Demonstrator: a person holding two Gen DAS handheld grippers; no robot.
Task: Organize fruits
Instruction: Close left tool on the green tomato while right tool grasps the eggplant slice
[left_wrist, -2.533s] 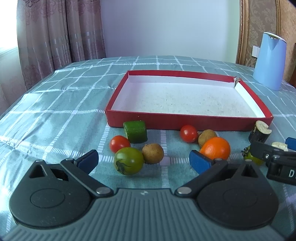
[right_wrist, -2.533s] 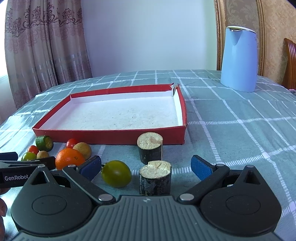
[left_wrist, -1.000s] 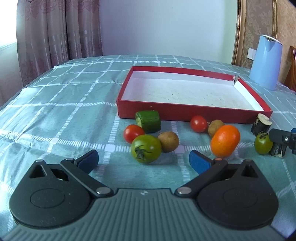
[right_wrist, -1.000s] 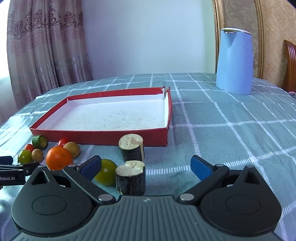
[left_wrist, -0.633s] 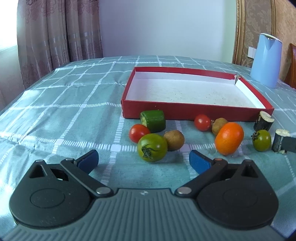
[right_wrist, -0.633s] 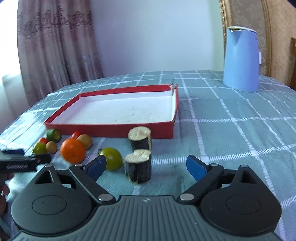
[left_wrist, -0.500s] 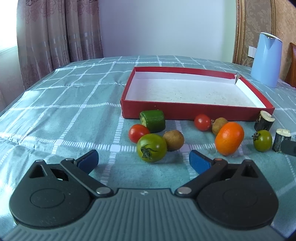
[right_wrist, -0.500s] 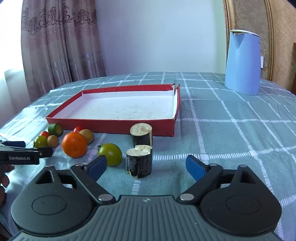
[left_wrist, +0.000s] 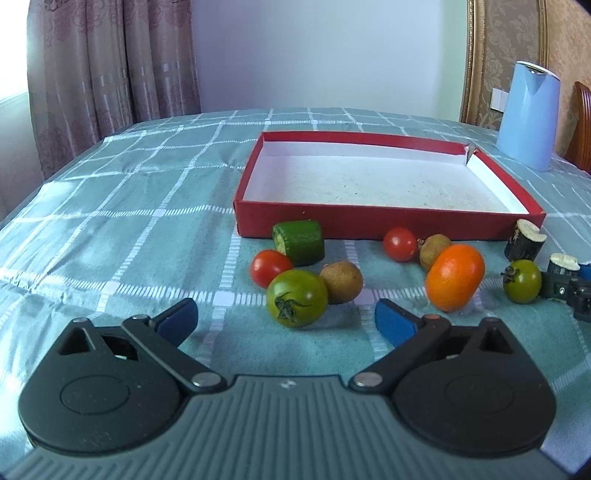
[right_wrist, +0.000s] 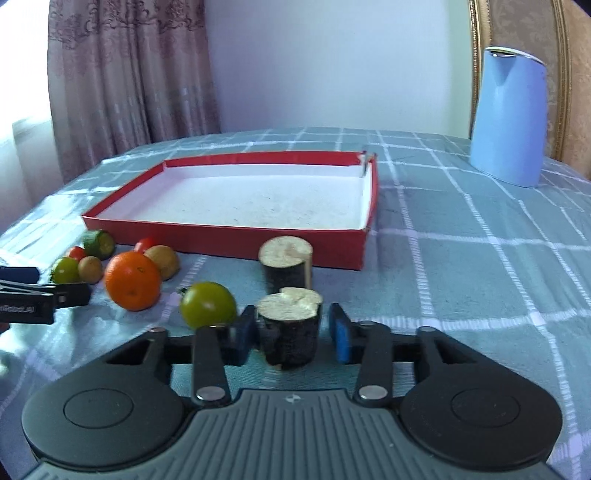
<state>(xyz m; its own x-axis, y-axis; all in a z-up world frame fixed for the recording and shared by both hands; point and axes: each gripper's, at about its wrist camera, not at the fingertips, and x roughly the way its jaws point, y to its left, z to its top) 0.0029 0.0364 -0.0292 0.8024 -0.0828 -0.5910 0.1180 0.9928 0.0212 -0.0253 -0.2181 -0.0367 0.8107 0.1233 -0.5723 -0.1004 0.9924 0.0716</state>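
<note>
An empty red tray (left_wrist: 388, 218) sits on the checked cloth; it also shows in the right wrist view (right_wrist: 221, 236). In front of it lie a green tomato (left_wrist: 297, 297), red tomatoes (left_wrist: 269, 267), a cucumber piece (left_wrist: 300, 242), brown fruits (left_wrist: 341, 281), an orange (left_wrist: 455, 276) and a small green tomato (left_wrist: 522, 280). My left gripper (left_wrist: 284, 320) is open, just short of the green tomato. My right gripper (right_wrist: 291, 334) has its jaws close around a dark cut stump piece (right_wrist: 290, 332), with a small gap on the right side. A second stump piece (right_wrist: 286, 263) stands behind.
A blue kettle (right_wrist: 509, 116) stands at the back right on the cloth. A wooden chair back (left_wrist: 581, 122) is at the far right. Curtains (left_wrist: 110, 74) hang behind the table's left side. The right gripper's tip (left_wrist: 569, 286) shows at the left view's right edge.
My right gripper's jaws have closed in from wide open around the near stump piece. My left gripper has drifted slightly and stays open.
</note>
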